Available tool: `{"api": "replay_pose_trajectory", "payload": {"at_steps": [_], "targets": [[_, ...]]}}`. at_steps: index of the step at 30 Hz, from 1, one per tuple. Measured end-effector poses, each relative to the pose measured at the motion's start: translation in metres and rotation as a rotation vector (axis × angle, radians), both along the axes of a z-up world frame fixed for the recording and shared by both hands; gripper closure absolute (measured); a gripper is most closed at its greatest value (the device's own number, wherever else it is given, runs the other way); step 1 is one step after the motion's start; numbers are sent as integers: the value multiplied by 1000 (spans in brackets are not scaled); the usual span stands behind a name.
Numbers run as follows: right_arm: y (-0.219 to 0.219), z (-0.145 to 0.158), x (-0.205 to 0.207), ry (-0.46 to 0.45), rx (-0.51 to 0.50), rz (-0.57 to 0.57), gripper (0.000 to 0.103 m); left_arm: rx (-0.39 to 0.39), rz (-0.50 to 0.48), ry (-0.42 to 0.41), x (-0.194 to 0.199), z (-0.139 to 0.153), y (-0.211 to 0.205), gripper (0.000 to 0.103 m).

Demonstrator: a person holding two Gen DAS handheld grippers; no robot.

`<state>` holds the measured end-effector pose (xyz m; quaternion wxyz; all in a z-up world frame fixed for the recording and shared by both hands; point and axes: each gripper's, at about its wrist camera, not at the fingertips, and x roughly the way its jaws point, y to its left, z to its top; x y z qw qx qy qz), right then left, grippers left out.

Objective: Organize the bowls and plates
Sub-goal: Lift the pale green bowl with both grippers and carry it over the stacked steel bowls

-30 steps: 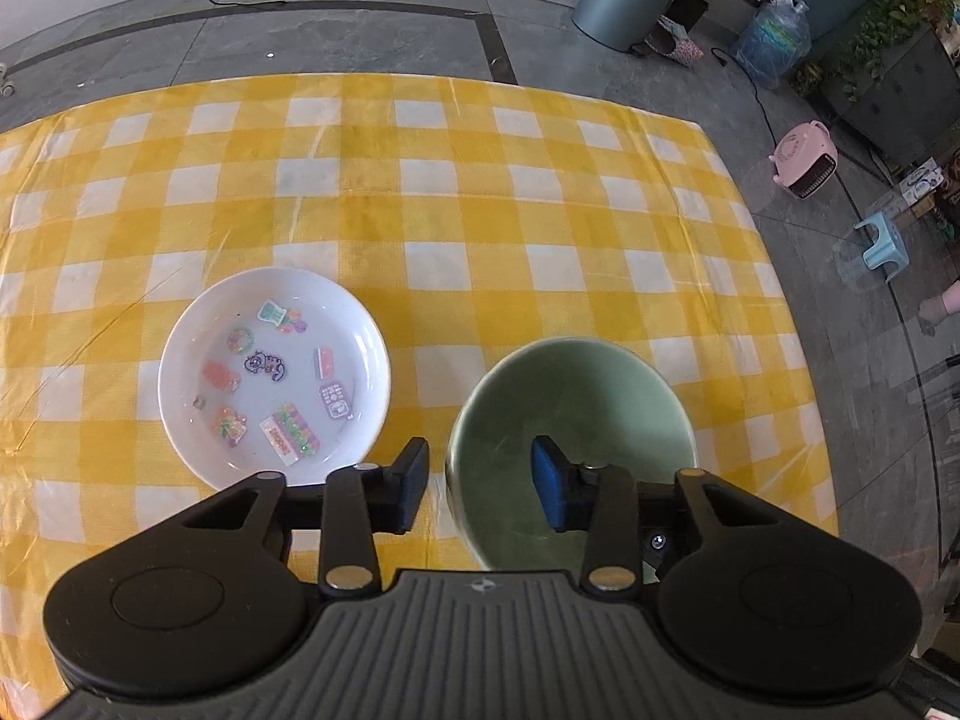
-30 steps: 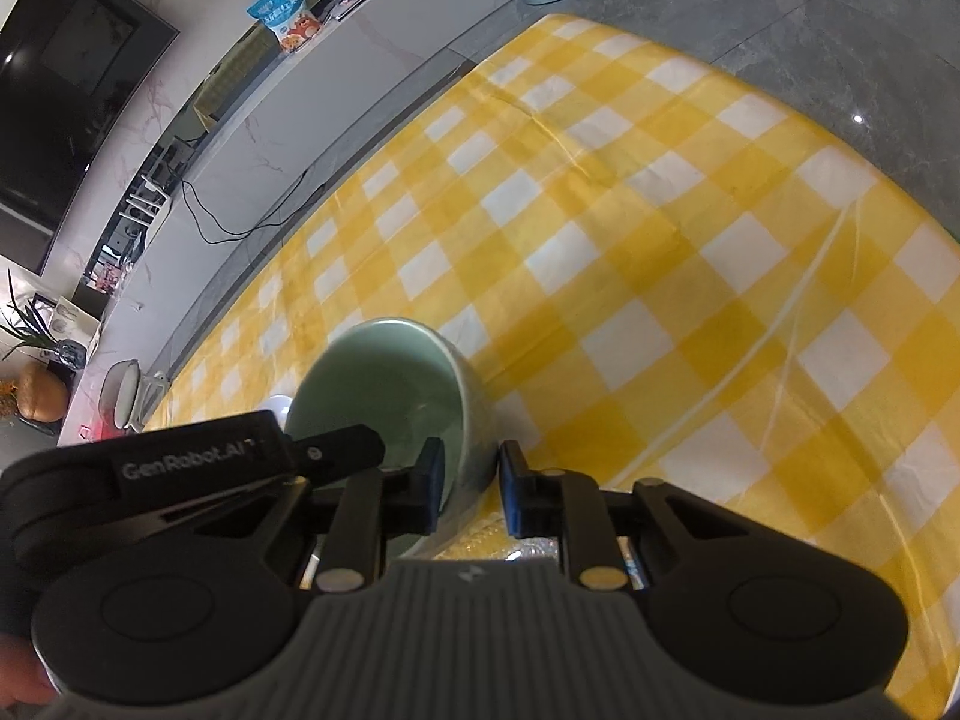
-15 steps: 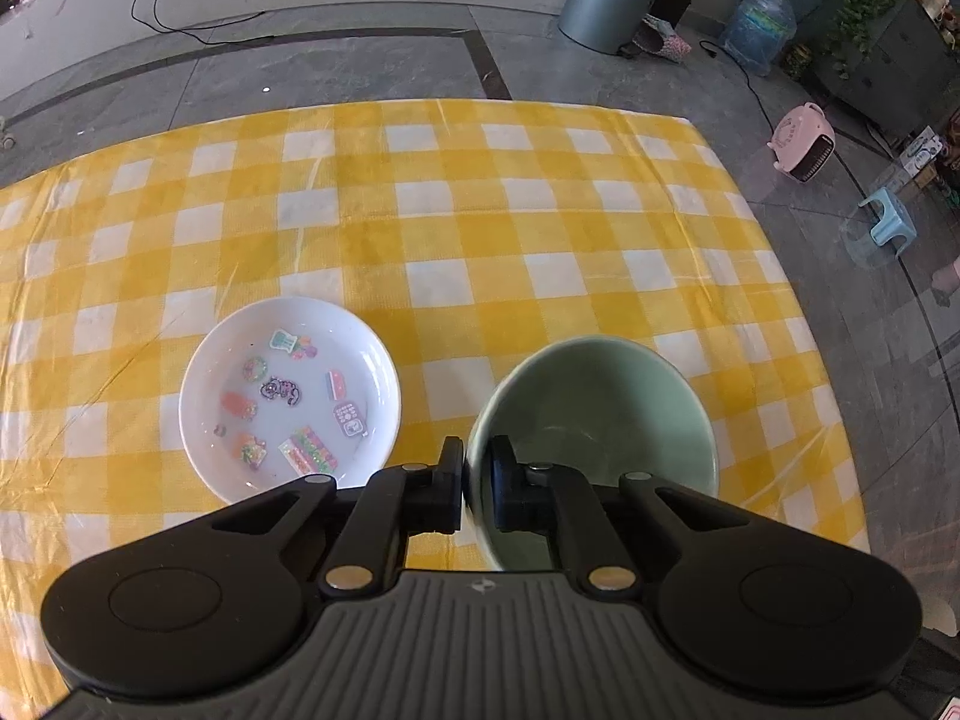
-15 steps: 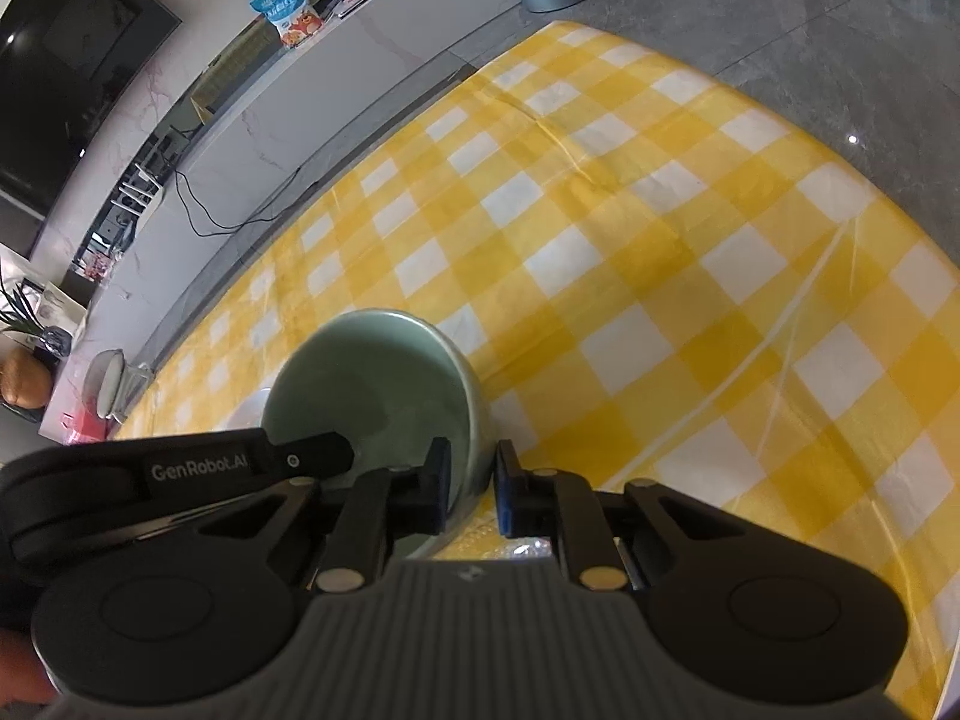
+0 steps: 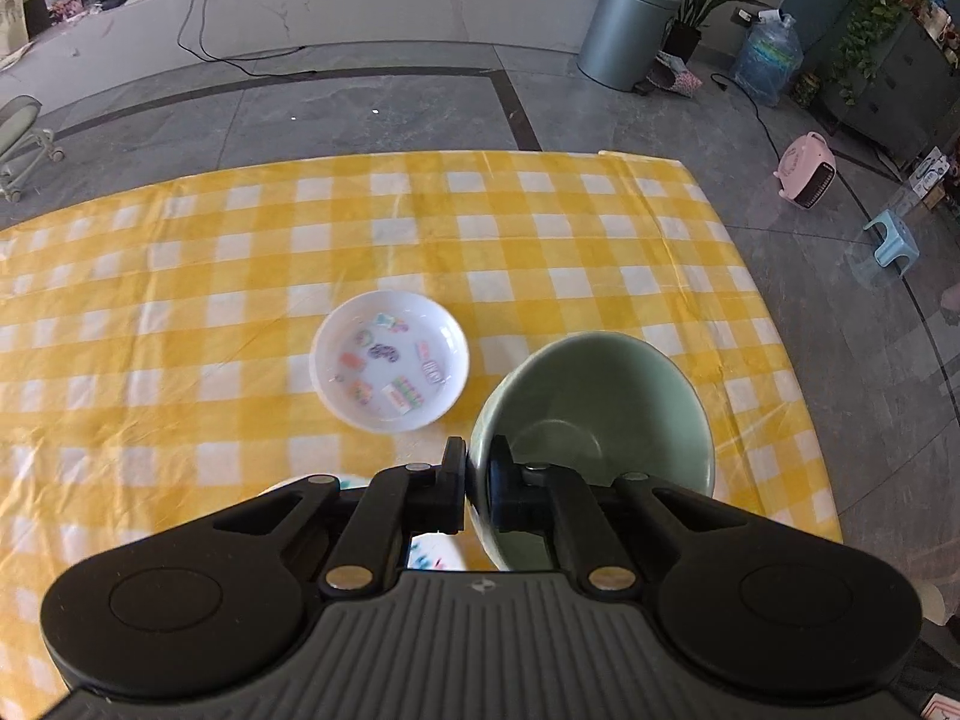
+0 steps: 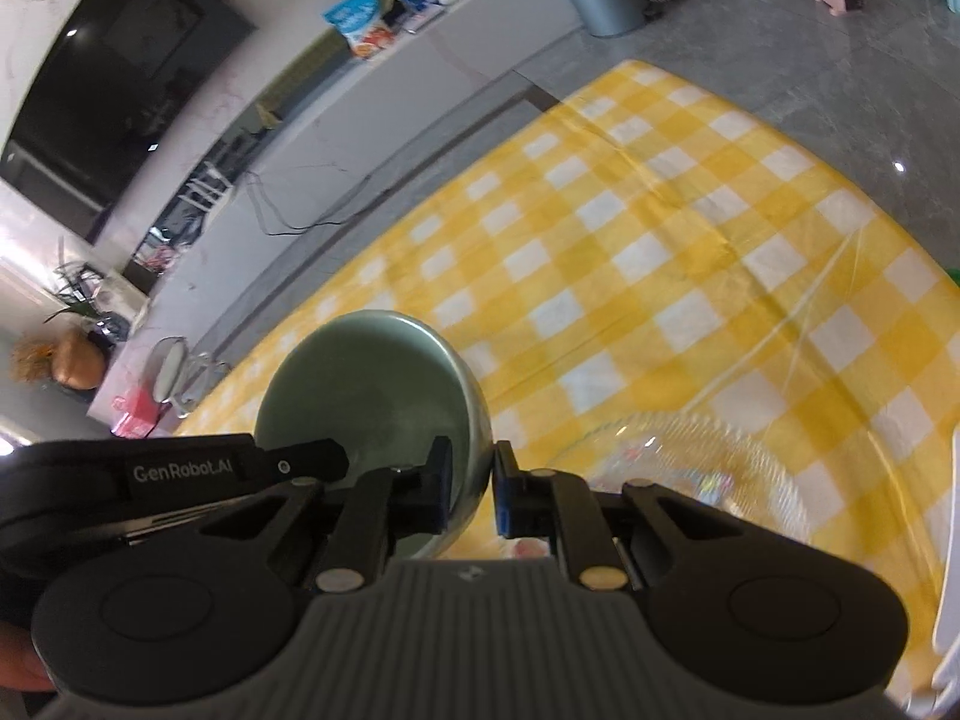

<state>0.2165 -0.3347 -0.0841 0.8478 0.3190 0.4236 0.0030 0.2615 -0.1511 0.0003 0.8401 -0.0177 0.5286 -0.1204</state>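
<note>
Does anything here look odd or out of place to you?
Only that the green bowl is off the checked tablecloth, tilted, pinched by its rim in both the left gripper and the right gripper. The white plate lies flat; nothing looks spilled or broken.

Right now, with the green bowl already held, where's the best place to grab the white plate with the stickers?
Take the white plate by its raised rim, one finger inside and one outside, coming down at the near edge. It lies flat on the tablecloth, so only the rim offers a pinch.

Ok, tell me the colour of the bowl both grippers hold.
Pale green bowl, glazed inside and out; the left wrist view shows it best.
</note>
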Motion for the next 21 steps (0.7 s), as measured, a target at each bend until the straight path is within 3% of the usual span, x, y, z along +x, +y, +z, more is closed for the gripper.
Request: {"api": "replay_pose_trajectory", "payload": {"at_steps": [6,15,21], "targets": [[35,33,-32,-65,-33,65,91,-6,21,-34,-36,30,39,96],[105,62,-76,-106,-53,215,91,-15,97,-16,-86,57,111,95],[144,72,-99,-93,-46,299,91,-49,155,28,-112,56,151,95]]}}
